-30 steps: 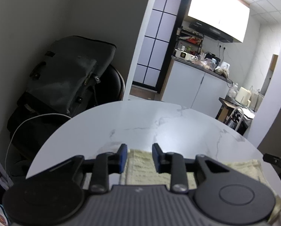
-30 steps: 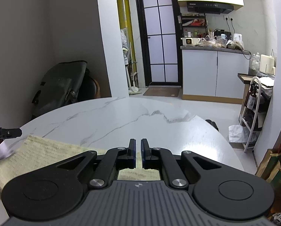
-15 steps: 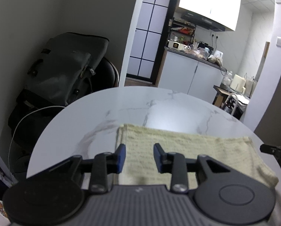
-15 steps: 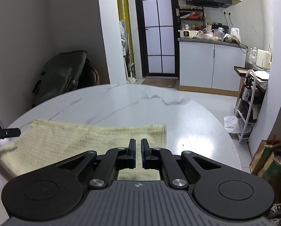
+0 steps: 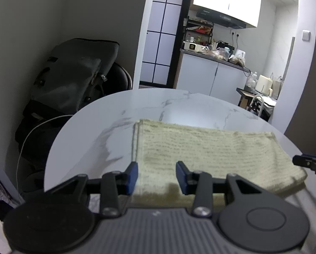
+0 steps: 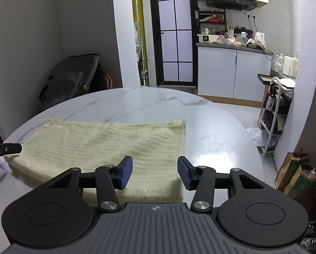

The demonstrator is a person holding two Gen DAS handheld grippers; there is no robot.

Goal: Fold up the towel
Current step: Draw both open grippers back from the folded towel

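A pale yellow towel (image 5: 210,152) lies folded flat on the round white marble table (image 5: 158,103); in the right wrist view the towel (image 6: 107,144) spreads leftward from its right edge. My left gripper (image 5: 156,174) hovers over the towel's near left corner, its jaws opening, with nothing pinched between the blue pads. My right gripper (image 6: 155,172) stands over the near right corner, jaws opening, pads apart and off the cloth. Each gripper's tip shows at the edge of the other's view.
A dark backpack (image 5: 73,80) rests on a chair beyond the table's left side, with a white cable below it. Behind the table are a glass door, kitchen cabinets (image 6: 232,74) and a wire rack with bottles (image 6: 272,105). Paper bags (image 6: 295,175) stand on the floor at right.
Both grippers pulled back toward me, so more of the towel shows lying flat. The right gripper, shut before, has sprung open and let go of the cloth. The left jaws have widened a little.
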